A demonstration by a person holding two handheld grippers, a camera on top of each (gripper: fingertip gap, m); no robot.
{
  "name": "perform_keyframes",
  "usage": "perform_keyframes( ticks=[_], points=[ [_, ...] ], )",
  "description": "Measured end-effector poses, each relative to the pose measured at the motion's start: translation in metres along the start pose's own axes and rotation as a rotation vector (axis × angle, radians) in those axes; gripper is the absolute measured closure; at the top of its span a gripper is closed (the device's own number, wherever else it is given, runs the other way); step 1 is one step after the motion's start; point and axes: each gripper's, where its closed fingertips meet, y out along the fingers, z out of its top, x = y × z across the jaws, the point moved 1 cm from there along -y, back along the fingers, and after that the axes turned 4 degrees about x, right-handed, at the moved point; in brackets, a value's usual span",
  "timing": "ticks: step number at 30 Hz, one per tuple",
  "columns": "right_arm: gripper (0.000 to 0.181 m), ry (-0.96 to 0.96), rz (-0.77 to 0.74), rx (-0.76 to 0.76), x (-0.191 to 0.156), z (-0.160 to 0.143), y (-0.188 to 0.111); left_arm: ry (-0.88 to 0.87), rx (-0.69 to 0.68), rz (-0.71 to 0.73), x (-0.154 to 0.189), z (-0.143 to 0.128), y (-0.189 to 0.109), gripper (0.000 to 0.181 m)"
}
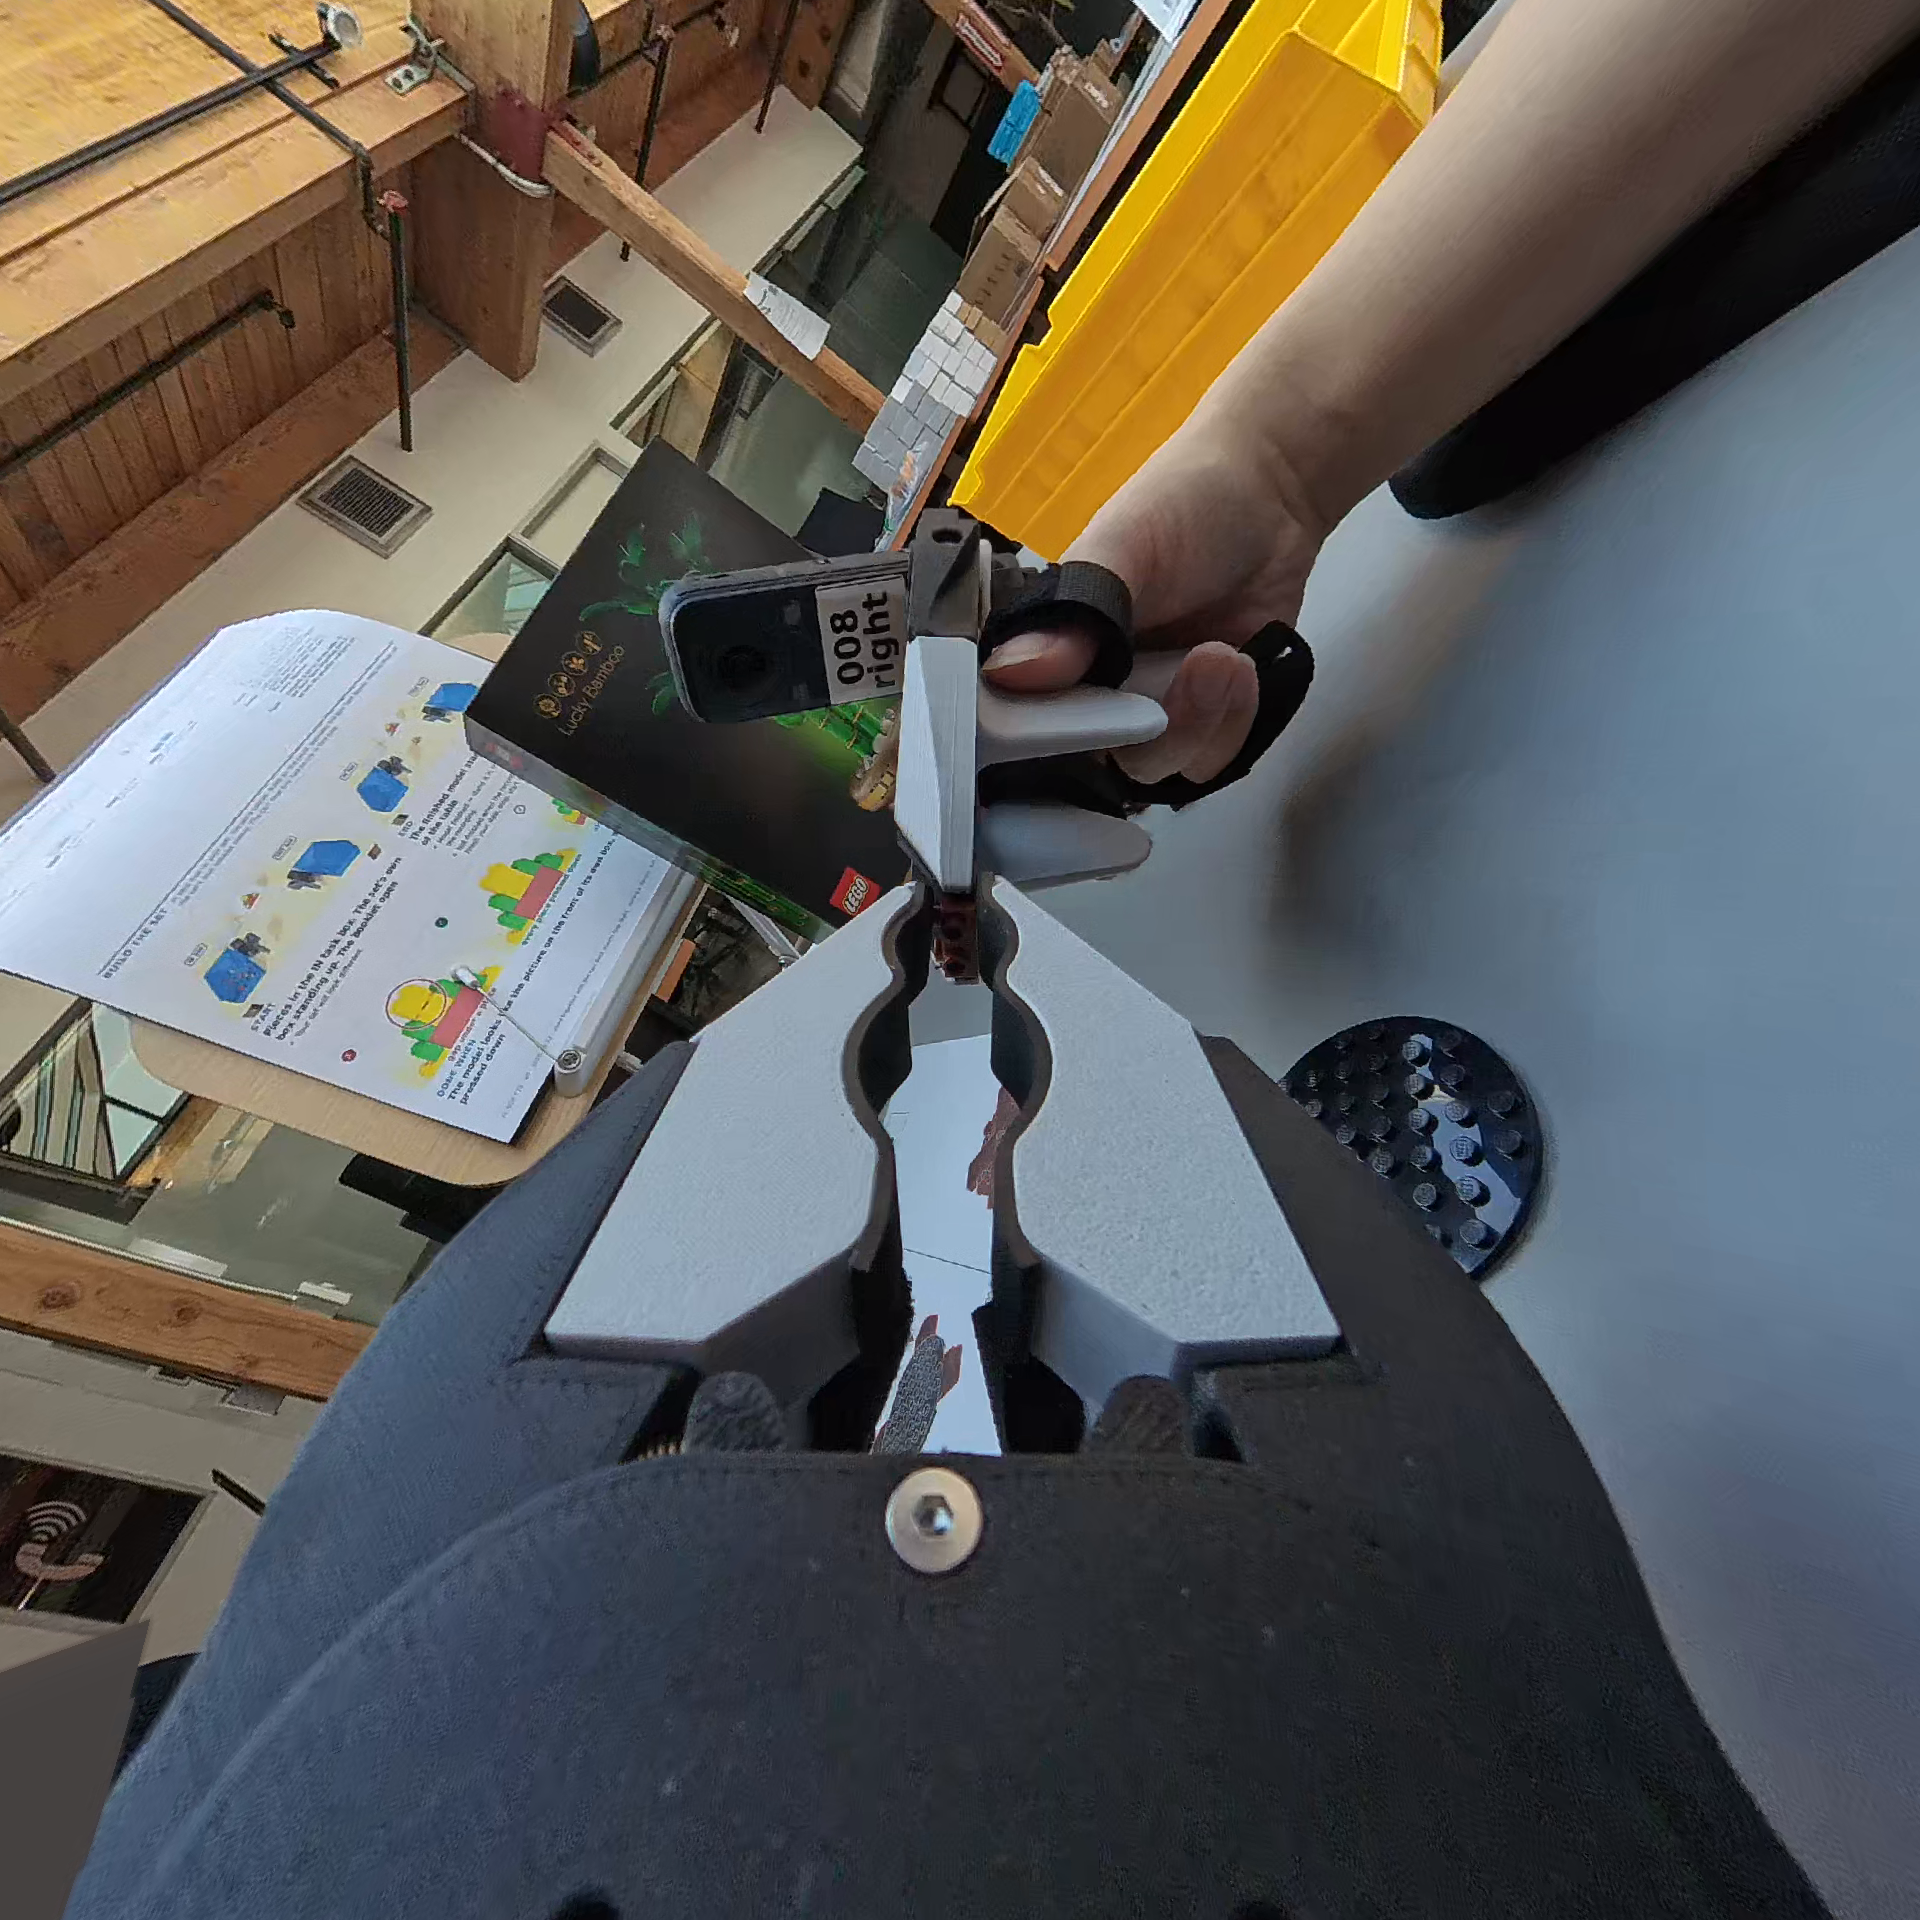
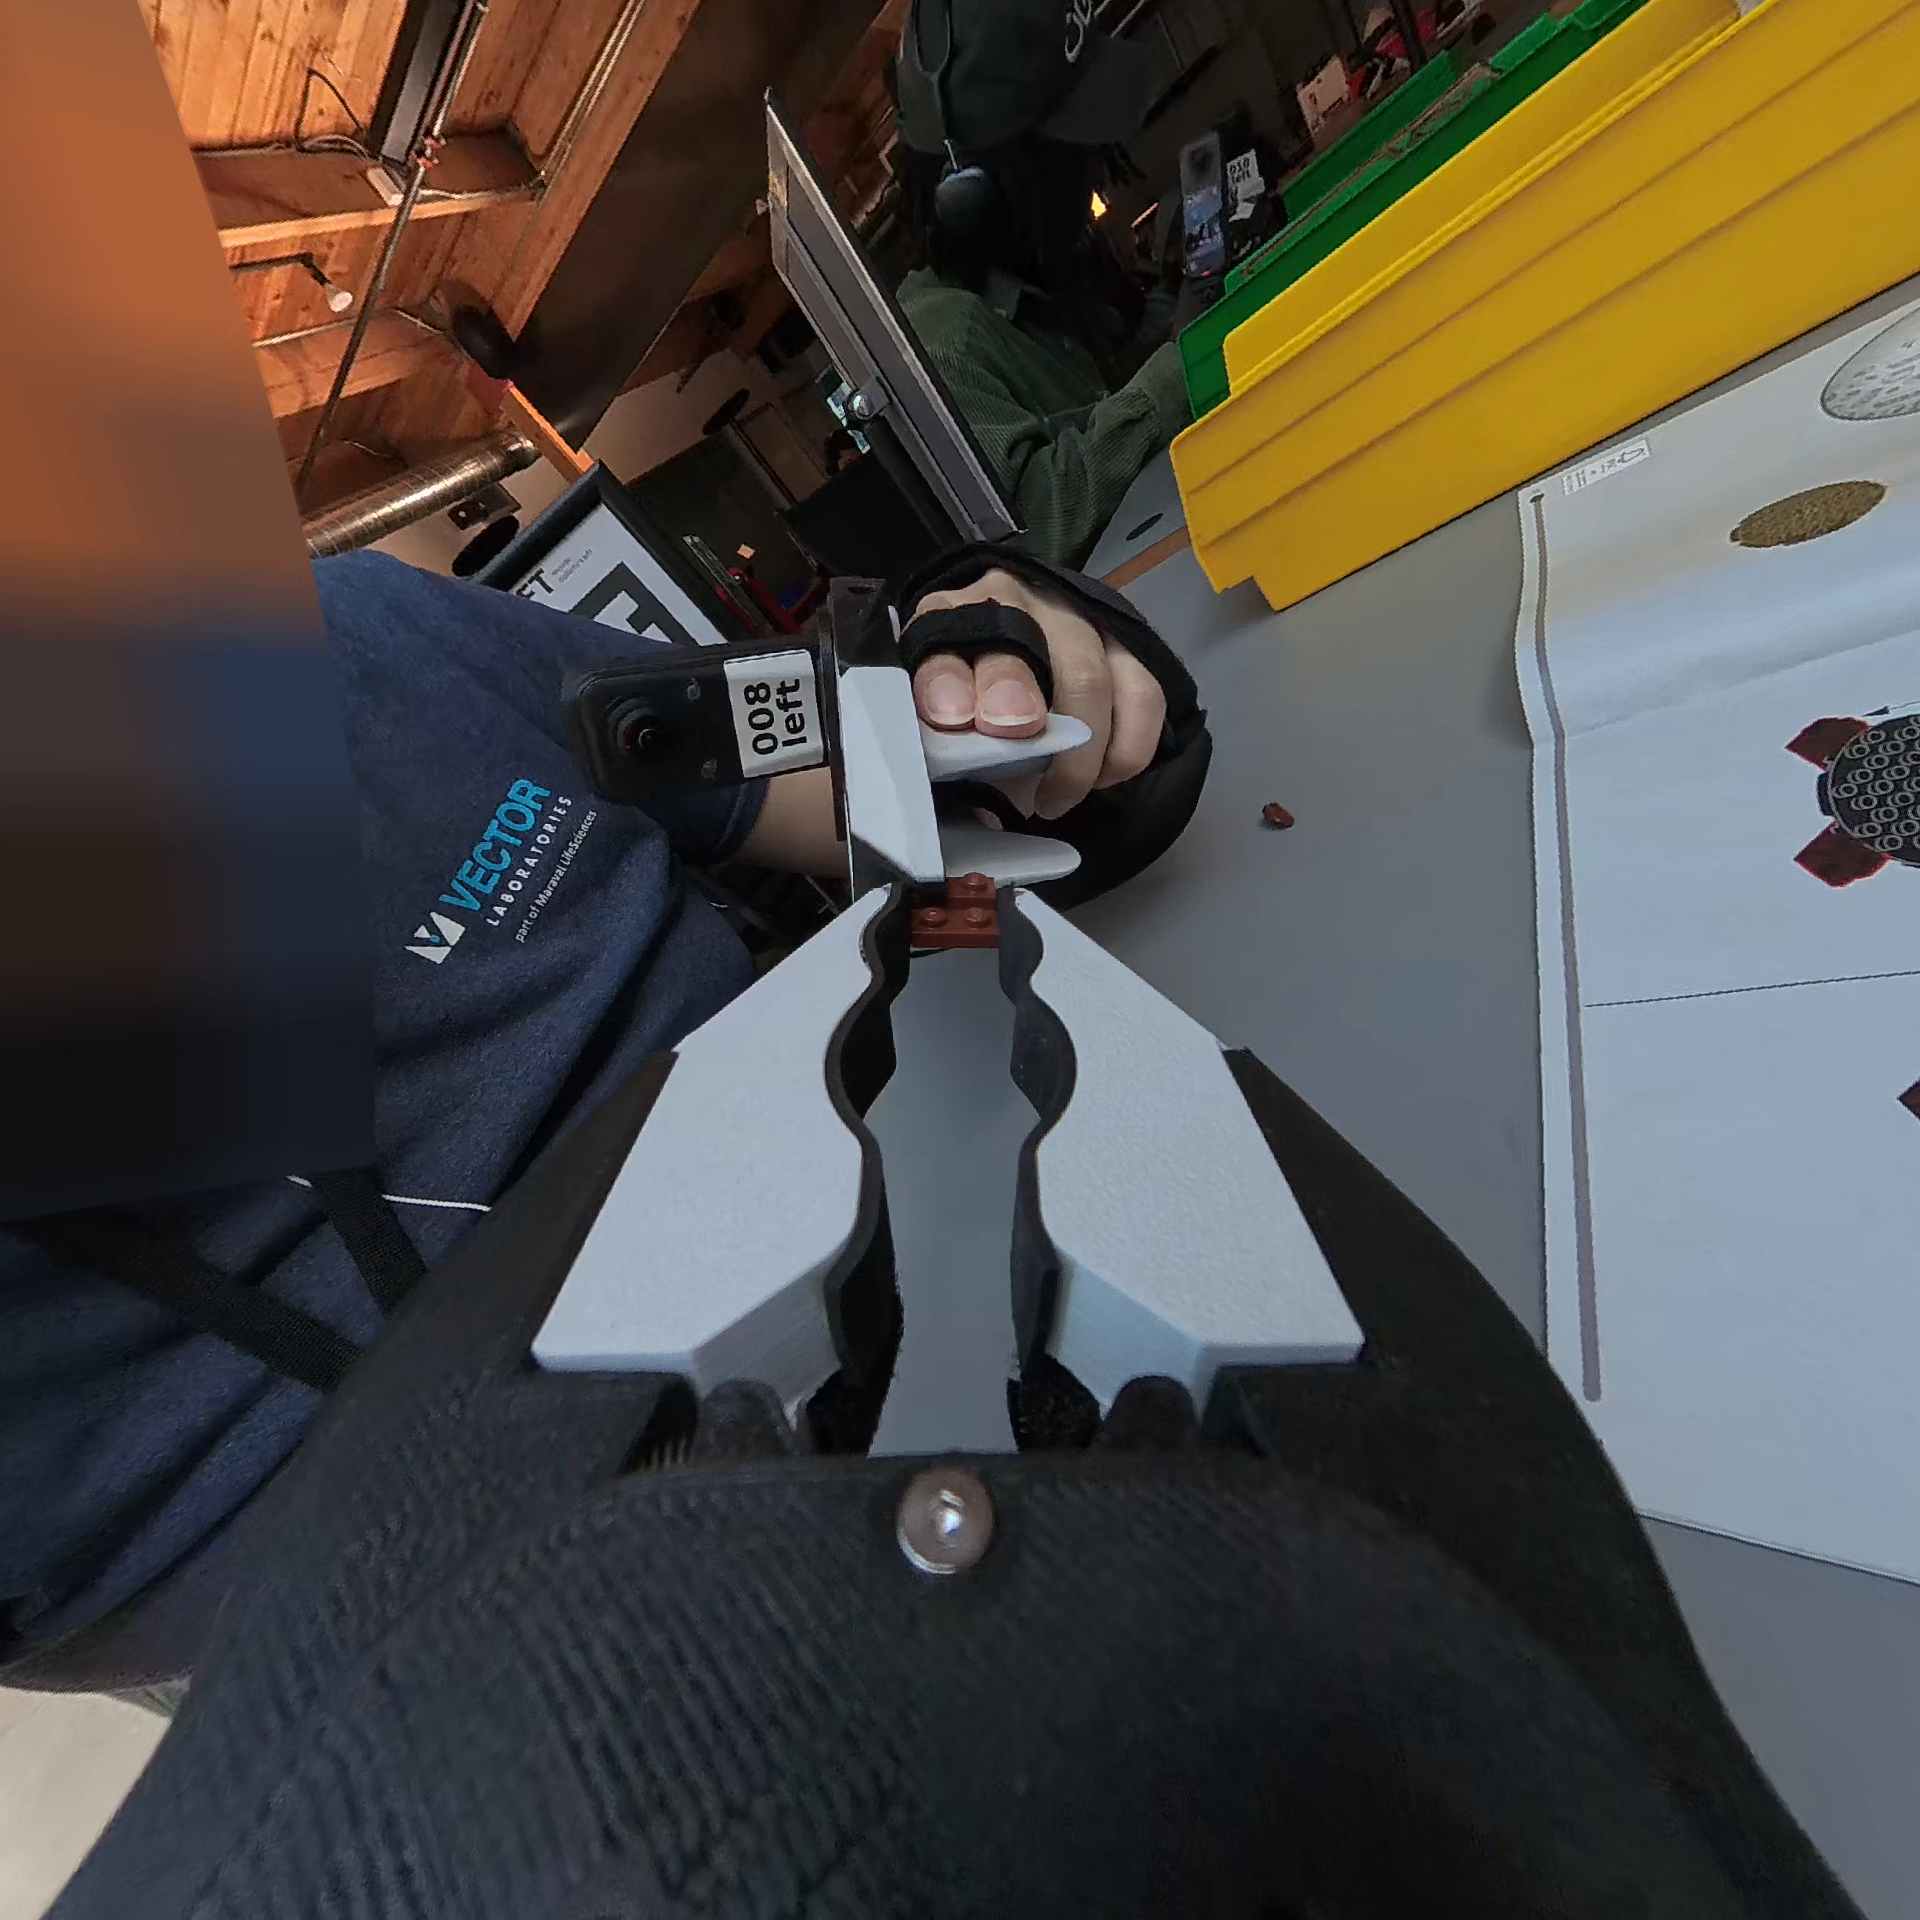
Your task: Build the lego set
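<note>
My two grippers meet tip to tip in the air above the grey table. My left gripper (image 1: 948,920) is shut on a small reddish-brown lego piece (image 1: 956,943), seen edge on. My right gripper (image 2: 954,923) is shut on a reddish-brown studded plate (image 2: 956,920). I cannot tell whether this is one piece or two joined. The right gripper (image 1: 940,871) faces me in the left wrist view. The left gripper (image 2: 916,883) faces me in the right wrist view. A dark blue round studded plate (image 1: 1423,1138) lies on the table to the right.
A black lego box (image 1: 707,727) and an instruction sheet (image 1: 312,862) on a stand lie beyond the table's edge. A yellow bin (image 2: 1507,343) stands at the back. A printed paper mat (image 2: 1745,1039) covers the table's right. A loose brown piece (image 2: 1276,816) lies near it. The tips of both grippers are at nearly the same place.
</note>
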Motion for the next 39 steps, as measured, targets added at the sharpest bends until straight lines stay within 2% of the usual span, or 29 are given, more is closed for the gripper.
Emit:
perform_keyframes(
  ticks=[6,10,13,15,17,19,22,26,30,34,39],
  points=[
    [0.165,-0.001,-0.016,0.078,0.000,0.010,0.004,-0.039,-0.002,0.047,-0.012,0.000,0.000,0.175],
    [0.166,0.017,-0.040,0.058,0.005,0.008,0.004,-0.030,-0.019,0.050,-0.011,-0.005,0.002,0.175],
    [0.166,-0.037,-0.081,0.035,0.010,0.007,0.001,-0.063,-0.021,0.036,-0.009,-0.008,0.005,0.175],
    [0.166,-0.093,-0.128,0.058,0.017,0.014,-0.005,-0.094,-0.042,0.017,-0.007,-0.014,0.007,0.160],
    [0.166,-0.139,-0.150,0.112,0.022,0.029,-0.019,-0.117,-0.051,0.018,-0.010,-0.019,0.007,0.155],
    [0.166,-0.119,-0.175,0.171,0.031,0.044,-0.040,-0.154,-0.077,0.039,-0.018,-0.027,0.005,0.156],
    [0.166,-0.083,-0.166,0.209,0.037,0.047,-0.063,-0.187,-0.137,0.104,-0.041,-0.044,-0.004,0.157],
    [0.166,-0.128,-0.141,0.187,0.030,0.044,-0.062,-0.312,-0.229,0.188,-0.070,-0.074,-0.026,0.159],
    [0.166,-0.130,-0.145,0.185,0.033,0.042,-0.061,-0.434,-0.302,0.242,-0.086,-0.103,-0.046,0.157],
    [0.166,-0.137,-0.157,0.242,0.034,0.050,-0.069,-0.508,-0.275,0.262,-0.092,-0.106,-0.052,0.159],
    [0.166,-0.141,-0.155,0.270,0.033,0.054,-0.073,-0.466,-0.298,0.236,-0.087,-0.106,-0.048,0.159]
  ],
)
